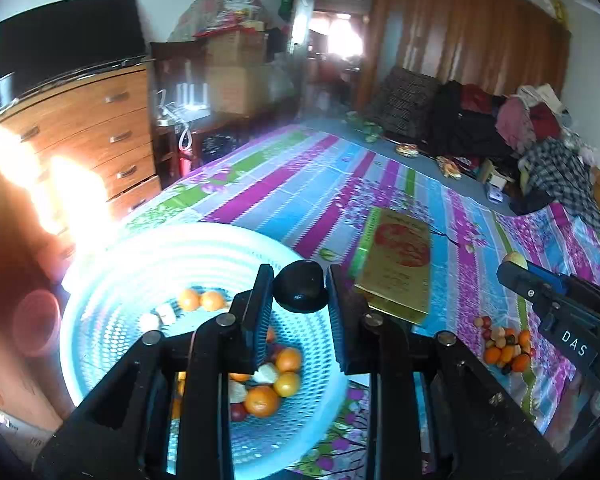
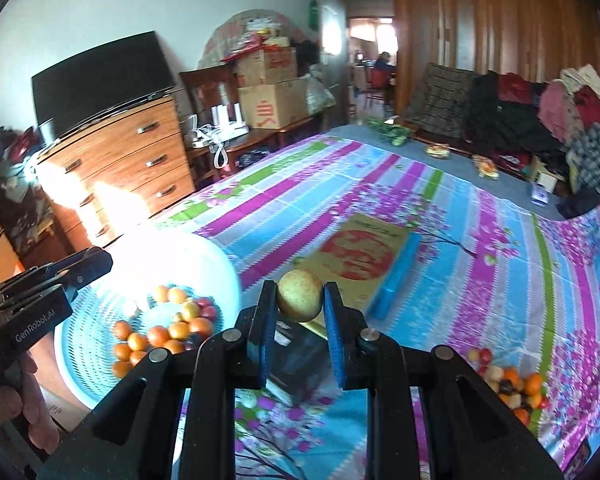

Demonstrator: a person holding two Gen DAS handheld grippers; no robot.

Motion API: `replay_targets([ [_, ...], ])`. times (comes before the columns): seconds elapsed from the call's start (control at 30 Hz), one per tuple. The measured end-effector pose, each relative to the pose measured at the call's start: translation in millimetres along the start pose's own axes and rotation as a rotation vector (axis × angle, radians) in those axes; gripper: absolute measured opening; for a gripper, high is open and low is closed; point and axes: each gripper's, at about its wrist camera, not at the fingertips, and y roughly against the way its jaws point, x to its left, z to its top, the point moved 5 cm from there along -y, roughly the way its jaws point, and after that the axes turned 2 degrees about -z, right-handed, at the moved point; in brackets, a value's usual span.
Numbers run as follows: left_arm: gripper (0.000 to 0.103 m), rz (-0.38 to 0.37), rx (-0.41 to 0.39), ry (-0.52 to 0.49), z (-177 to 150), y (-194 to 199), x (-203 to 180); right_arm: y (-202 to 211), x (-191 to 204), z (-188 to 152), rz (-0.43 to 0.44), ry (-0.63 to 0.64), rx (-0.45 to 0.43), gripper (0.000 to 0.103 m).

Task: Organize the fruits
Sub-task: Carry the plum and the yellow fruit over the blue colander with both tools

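chest of drawers (image 1: 88, 128) at far left against the wall, wood-fronted, dark flat screen (image 1: 68, 36) on top.

white perforated basket (image 1: 112, 280) at left on the bed, round, ribbed wall; inside, oranges (image 1: 262, 400), pale pieces and a few reddish fruits, clustered in two groups on the mesh floor.

left tongs (image 1: 300, 292) above the basket's right side, closed narrowly on a dark rounded fruit (image 1: 300, 286) gripped between both pads, raised clear of the basket floor.

striped bedsheet (image 1: 300, 184), purple, blue and green with floral print, covering the bed under everything.

flat gold box (image 1: 396, 264) with red round emblem, lying on the sheet just right of the basket, tilted in view.

right tongs (image 2: 300, 296) above the sheet near the gold box's near corner, closed narrowly on a yellowish round fruit (image 2: 300, 294) held between the blue pads, off the sheet; same tongs seen from the left wrist view at right edge, marked "das".

dark flat item (image 2: 300, 356) on the sheet directly under the right tongs; kind unclear.

loose fruit pile (image 1: 506, 346) at right on the sheet, well apart from the basket: oranges, small red, pale and dark pieces touching one another.

heap of clothes (image 1: 540, 136) at far right along the bed's back edge.
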Motion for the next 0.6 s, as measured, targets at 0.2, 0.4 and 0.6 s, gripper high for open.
replay_targets([
  [0.2, 0.027, 0.079, 0.002, 0.053, -2.6, -0.5, 41.1, -18.6, 44.0, 8.4, 0.05, 0.056, 0.024, 0.027],
  [0.4, 0.027, 0.13, 0.038, 0.101, -13.0, -10.2, 72.8, -42.1, 79.5, 10.6, 0.093, 0.102, 0.066, 0.027],
  [0.6, 0.027, 0.14, 0.063, 0.125, -19.1, -14.3, 84.7, -64.7, 105.8, 9.3, 0.126, 0.138, 0.114, 0.027],
])
